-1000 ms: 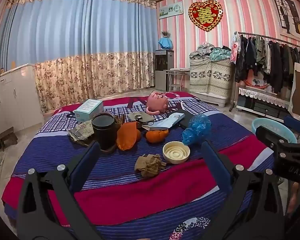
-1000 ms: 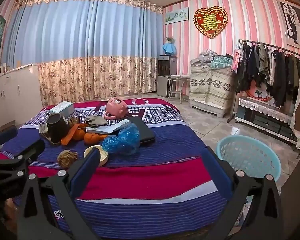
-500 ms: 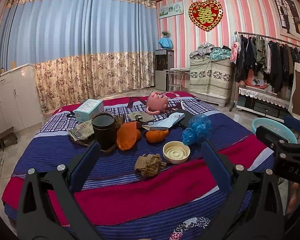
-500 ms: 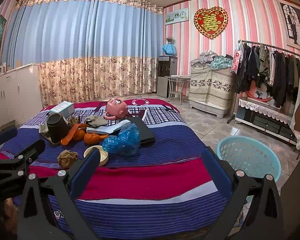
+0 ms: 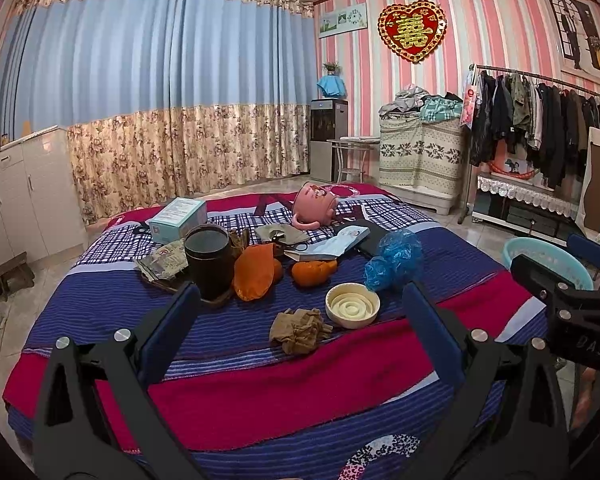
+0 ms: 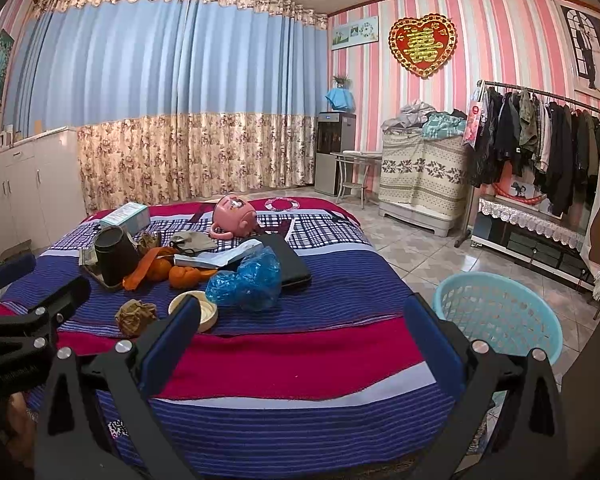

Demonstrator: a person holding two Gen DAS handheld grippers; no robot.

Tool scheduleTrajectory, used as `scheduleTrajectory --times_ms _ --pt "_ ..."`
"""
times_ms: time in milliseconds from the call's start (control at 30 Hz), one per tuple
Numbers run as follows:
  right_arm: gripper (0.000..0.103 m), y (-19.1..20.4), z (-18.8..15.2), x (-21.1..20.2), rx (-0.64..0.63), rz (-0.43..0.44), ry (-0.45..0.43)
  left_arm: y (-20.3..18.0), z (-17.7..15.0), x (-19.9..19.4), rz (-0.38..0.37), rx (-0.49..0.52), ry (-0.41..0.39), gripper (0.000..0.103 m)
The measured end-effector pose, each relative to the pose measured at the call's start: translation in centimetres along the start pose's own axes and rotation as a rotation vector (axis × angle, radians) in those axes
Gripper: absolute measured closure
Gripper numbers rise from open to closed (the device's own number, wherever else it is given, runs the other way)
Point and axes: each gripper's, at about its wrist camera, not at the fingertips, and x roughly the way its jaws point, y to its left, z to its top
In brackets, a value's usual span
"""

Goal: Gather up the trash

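I have the bed (image 5: 260, 392) filling both views, its striped blanket carrying everything. Off its right side, at 3 o'clock in the right view, the basket (image 6: 496, 312) stands on the tiled floor, well apart from the clutter. My left gripper (image 5: 296, 320) hangs over the near edge, fingers spread wide with nothing between them; my right gripper (image 6: 300, 330) is the same — apart, empty. On the bed, at 12 o'clock from the left gripper, the black can (image 5: 210, 260) stands upright beside orange peel (image 5: 254, 270). The blue bag (image 5: 394, 258) lies at 1 o'clock, crumpled, just behind the white lid (image 5: 352, 305). Just left of the lid lies the brown wad (image 5: 300, 330) — touching nothing but the blanket.
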Motion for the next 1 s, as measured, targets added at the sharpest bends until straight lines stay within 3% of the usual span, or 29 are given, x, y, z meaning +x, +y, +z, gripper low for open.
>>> scheduleTrajectory --times_ms 1000 --pt "0.004 0.56 0.01 0.07 0.001 0.008 -0.005 0.13 -0.55 0.65 -0.005 -0.010 0.016 0.005"
